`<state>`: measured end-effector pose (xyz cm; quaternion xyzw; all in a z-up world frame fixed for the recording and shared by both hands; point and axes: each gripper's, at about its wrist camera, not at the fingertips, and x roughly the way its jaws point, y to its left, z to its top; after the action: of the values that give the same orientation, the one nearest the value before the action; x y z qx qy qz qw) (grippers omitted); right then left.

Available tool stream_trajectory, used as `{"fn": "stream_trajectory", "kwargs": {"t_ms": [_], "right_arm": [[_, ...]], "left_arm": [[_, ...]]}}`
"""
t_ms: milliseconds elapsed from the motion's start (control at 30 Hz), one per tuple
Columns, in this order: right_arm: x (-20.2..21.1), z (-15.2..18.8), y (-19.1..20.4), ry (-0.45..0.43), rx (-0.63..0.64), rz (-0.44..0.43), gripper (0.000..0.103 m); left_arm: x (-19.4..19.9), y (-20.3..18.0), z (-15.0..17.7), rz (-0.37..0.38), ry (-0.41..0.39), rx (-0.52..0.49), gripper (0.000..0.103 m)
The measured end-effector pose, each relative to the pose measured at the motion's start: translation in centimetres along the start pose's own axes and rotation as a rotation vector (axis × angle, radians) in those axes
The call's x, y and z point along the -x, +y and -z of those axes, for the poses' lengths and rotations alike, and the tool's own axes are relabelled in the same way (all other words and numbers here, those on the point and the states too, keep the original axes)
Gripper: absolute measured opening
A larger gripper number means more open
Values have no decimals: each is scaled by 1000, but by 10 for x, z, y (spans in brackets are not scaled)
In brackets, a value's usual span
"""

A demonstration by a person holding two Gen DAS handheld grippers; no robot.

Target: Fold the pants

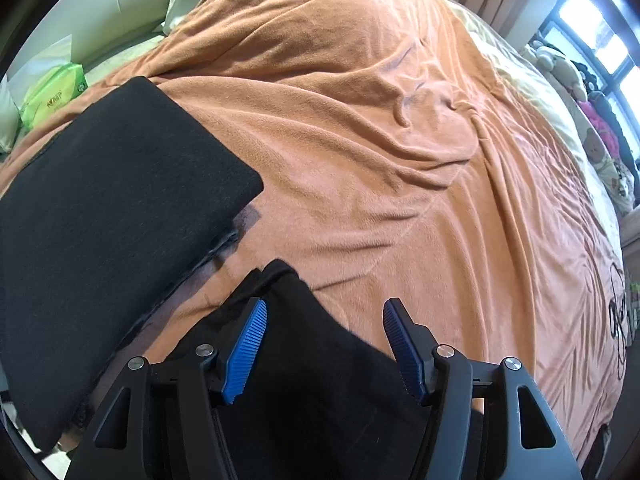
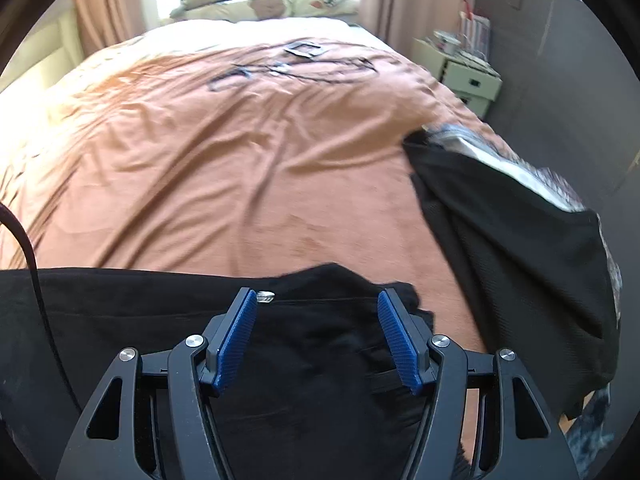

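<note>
1. My left gripper [image 1: 324, 312] has its blue pads spread wide, nothing between them; the black pants [image 1: 316, 360] lie just under and ahead of its fingers on the orange blanket [image 1: 380, 140].
2. A folded black garment [image 1: 100, 208] sits to its left.
3. My right gripper [image 2: 318, 304] is equally spread, hovering over the pants' [image 2: 312, 344] end near a small metal button [image 2: 265, 297].
4. Another dark garment [image 2: 520, 260] lies off to its right.

Two grippers show, one per view: the left gripper [image 1: 324, 344] and the right gripper [image 2: 318, 340], each with two blue pads set wide apart. One pair of black pants [image 2: 160, 320] lies under and between the jaws. One folded black garment [image 1: 100, 208] sits left of the left jaws; one black printed garment [image 2: 520, 248] lies right of the right jaws. One orange blanket [image 1: 360, 140] spreads ahead.
</note>
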<state>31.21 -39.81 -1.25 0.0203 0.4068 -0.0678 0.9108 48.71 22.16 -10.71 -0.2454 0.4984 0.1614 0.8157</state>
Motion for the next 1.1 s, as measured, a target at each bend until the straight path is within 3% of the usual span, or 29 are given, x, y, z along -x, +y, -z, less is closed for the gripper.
{"fn": "stream_trajectory", "kwargs": {"t_ms": [200, 400, 633, 833, 1100], "right_arm": [[22, 1, 24, -35, 37, -99, 61], [35, 13, 43, -54, 65, -146, 61], [50, 30, 66, -63, 67, -208, 61], [67, 50, 83, -69, 71, -246, 61], [85, 80, 107, -60, 57, -290, 61]], "left_arm": [[30, 15, 26, 30, -12, -57, 69], [54, 42, 57, 58, -25, -98, 69], [77, 77, 95, 116, -42, -111, 69], [89, 97, 125, 111, -64, -134, 69], [96, 121, 154, 160, -84, -96, 69]]}}
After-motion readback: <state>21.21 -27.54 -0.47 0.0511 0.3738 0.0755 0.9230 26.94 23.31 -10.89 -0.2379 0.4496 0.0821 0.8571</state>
